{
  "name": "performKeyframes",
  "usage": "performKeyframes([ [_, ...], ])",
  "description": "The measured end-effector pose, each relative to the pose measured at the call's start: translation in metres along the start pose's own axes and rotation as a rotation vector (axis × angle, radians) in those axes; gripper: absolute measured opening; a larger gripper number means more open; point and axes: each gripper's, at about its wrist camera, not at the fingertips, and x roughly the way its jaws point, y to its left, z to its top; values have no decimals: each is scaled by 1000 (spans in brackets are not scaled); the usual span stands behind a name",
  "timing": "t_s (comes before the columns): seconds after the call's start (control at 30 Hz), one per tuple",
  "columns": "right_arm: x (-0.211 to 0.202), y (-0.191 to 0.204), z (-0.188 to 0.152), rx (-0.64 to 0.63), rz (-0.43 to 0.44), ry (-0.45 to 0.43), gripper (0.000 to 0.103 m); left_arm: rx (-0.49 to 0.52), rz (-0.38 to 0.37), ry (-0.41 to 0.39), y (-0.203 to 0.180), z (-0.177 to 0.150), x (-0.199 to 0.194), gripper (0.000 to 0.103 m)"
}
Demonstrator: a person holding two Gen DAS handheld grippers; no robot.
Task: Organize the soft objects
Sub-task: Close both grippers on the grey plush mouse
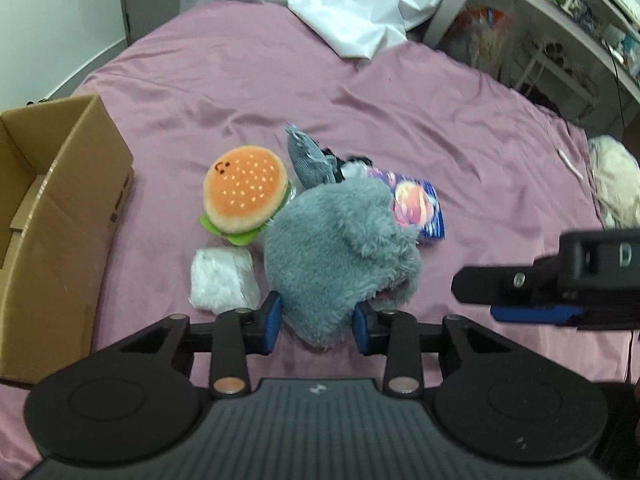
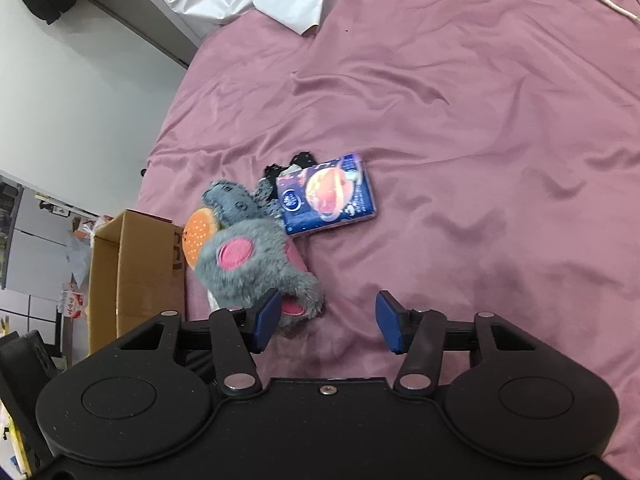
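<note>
left hand-held gripper (image 1: pixel 318 326) pinching grey plush toy (image 1: pixel 340 256) mid-bed on pink sheet (image 1: pixel 440 128), beside burger plush (image 1: pixel 244 196); right hand-held gripper (image 2: pixel 326 320) spread; blue tissue pack (image 2: pixel 328 196) logo unreadable; cardboard box (image 1: pixel 60 200) at bed's left edge

The box (image 1: pixel 60 216) left of the left gripper (image 1: pixel 318 322) runs off the picture's edge. The plush (image 1: pixel 340 252) between its pads hides part of the packet (image 1: pixel 420 210) and the dark fabric (image 1: pixel 352 164) beyond. Seen from the right gripper (image 2: pixel 328 322), the plush covers most of the burger (image 2: pixel 198 232).
</note>
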Motion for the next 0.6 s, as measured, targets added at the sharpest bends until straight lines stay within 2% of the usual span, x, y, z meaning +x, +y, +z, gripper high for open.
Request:
performKeyframes([
  [0.6, 16, 6, 9, 55, 62, -32, 50, -102, -71, -16, 11, 29, 7, 33],
])
